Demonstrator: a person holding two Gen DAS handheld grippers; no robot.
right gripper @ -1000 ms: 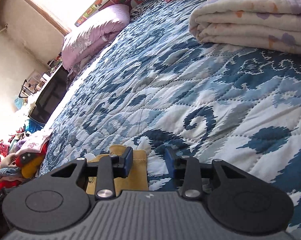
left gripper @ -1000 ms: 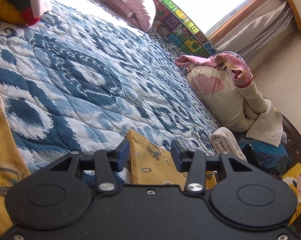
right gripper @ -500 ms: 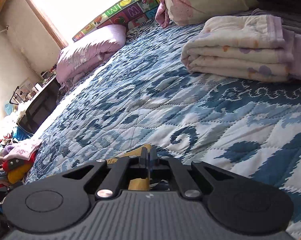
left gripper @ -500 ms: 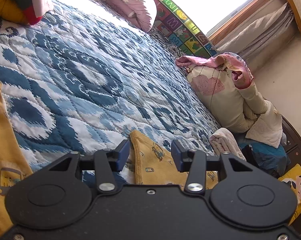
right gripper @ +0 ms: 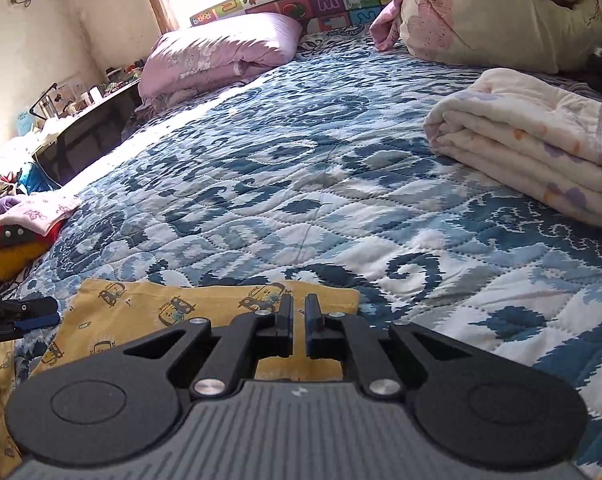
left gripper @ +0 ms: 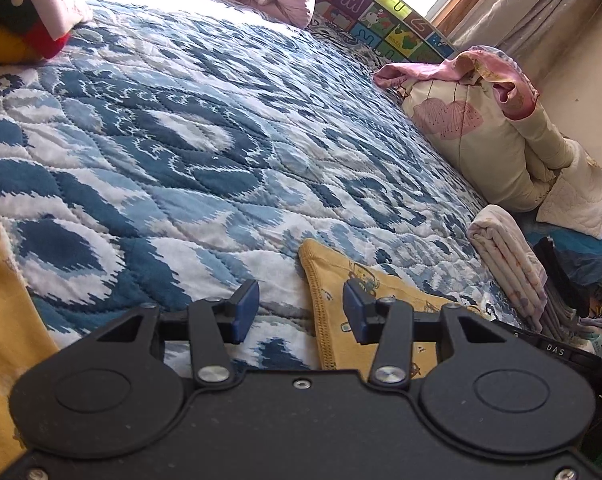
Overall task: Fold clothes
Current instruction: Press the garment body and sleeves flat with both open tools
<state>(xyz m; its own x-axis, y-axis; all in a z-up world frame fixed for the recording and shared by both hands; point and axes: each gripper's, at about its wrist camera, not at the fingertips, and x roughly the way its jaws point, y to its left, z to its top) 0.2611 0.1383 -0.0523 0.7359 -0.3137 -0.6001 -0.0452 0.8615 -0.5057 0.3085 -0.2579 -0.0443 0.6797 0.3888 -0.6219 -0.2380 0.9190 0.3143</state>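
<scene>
1. Right tongs (right gripper: 297, 312): jaws closed to a slit on the far hem of the yellow soft-fabric garment printed with little cars (right gripper: 141, 312). The grip looks meant to carry that edge over for a fold.
2. Left tongs (left gripper: 301, 308): jaws half apart, pinching nothing. The garment's stitched corner lies between them, seemingly lined up for a matching grip.
3. Garment: spread flat at the near edge of the blue-and-white quilted bedspread (right gripper: 301, 160), with bare quilt beyond it.
4. Folded cream blanket with pastel print (right gripper: 541, 152): far right, well apart from the work.
</scene>
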